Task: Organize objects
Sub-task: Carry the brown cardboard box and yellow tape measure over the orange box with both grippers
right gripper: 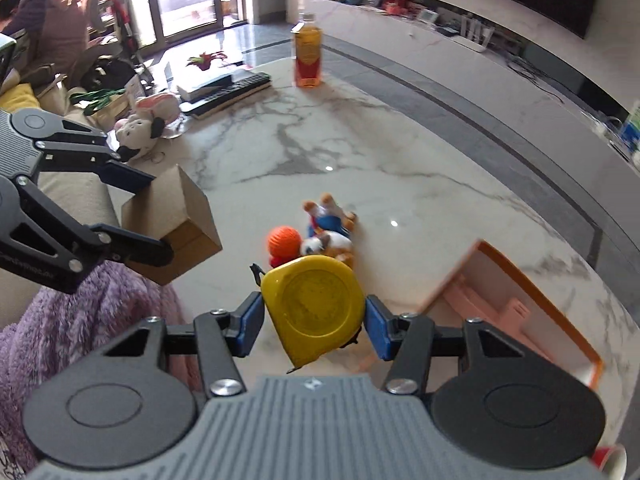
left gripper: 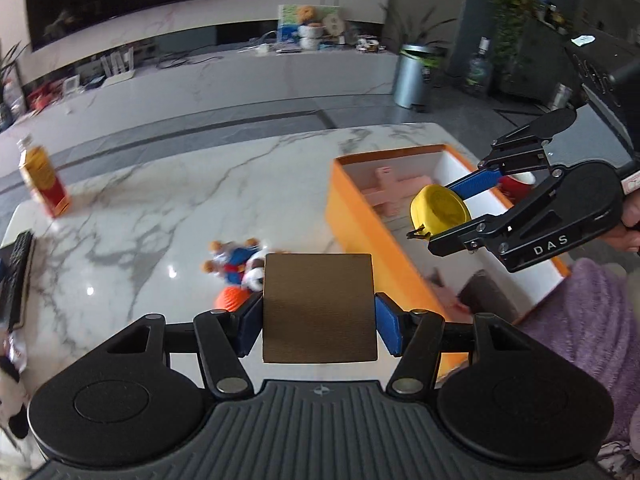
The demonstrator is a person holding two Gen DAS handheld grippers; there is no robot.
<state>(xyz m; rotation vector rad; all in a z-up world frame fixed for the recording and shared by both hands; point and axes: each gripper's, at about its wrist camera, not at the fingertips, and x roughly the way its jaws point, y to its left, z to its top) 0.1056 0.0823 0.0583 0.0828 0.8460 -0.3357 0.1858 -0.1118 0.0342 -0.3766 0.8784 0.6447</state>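
Left claw (left gripper: 319, 312) clamped on a brown cardboard box (left gripper: 319, 307), held above the marble bench (left gripper: 160, 208). Right claw (right gripper: 316, 322) closed on a yellow tape measure (right gripper: 318, 304) — in the left view it hangs over the orange box (left gripper: 360, 216), which sits open on the bench with pink pieces inside. Small plush toy (right gripper: 330, 232) and orange ball (right gripper: 284, 240) lie touching mid-bench, near the orange box. Drink bottle (right gripper: 307, 56) upright at the far edge — well apart from the rest.
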